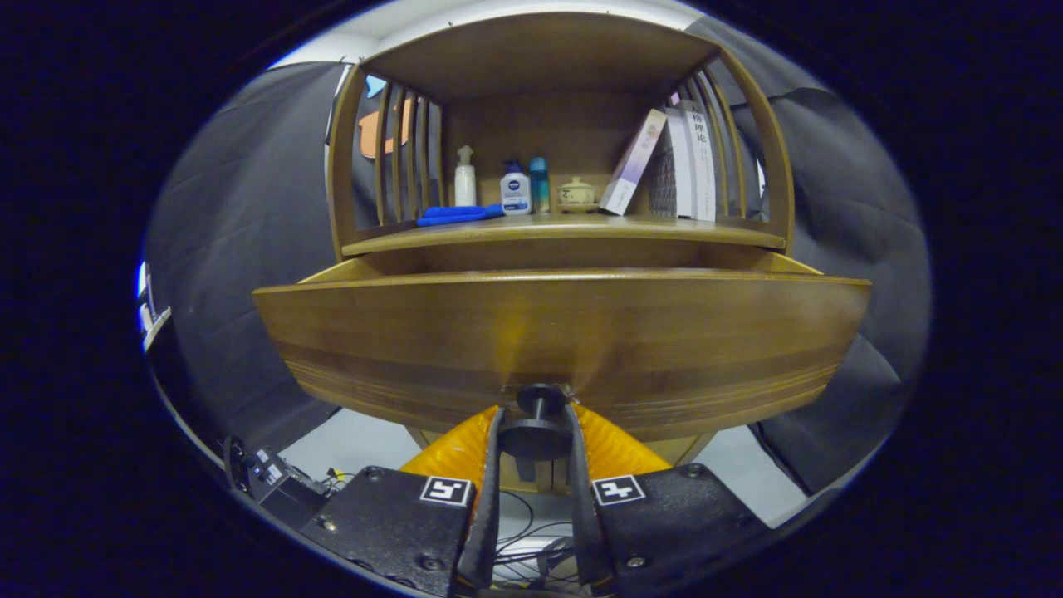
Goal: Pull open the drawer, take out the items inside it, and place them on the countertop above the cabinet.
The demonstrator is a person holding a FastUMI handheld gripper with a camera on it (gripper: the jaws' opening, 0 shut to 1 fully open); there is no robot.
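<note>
Gripper [536, 415] clamped on the drawer knob [538, 428]: both fingers [492, 448] press the dark round knob from either side, orange finger backs flaring out behind, black finger mounts with square markers below. Knob sits at the bottom centre of the drawer front [565, 332], touching both pads. Drawer [349, 270] is pulled partway out of the wooden cabinet; its front panel stands well forward of the countertop edge, side walls visible running back under it on both ends. Drawer interior is hidden behind the front panel from this angle, so contents cannot be told. Countertop [565, 231] lies just above and behind the drawer, under a roofed shelf bay with slatted sides. On it, left to right: blue cloth [457, 215] lying flat, white spray bottle [465, 178] upright behind it, white bottle with blue label [515, 188], teal bottle [540, 184] just beside that, small cream lidded jar [576, 195], one book leaning [634, 161] against a few upright books [693, 162] at the right slats. Bottles and jar stand near each other mid-counter, apart from the books. Below the drawer, pale floor with loose cables [523, 531] between the finger mounts, and a small dark box with wires [270, 477] off to the left.
</note>
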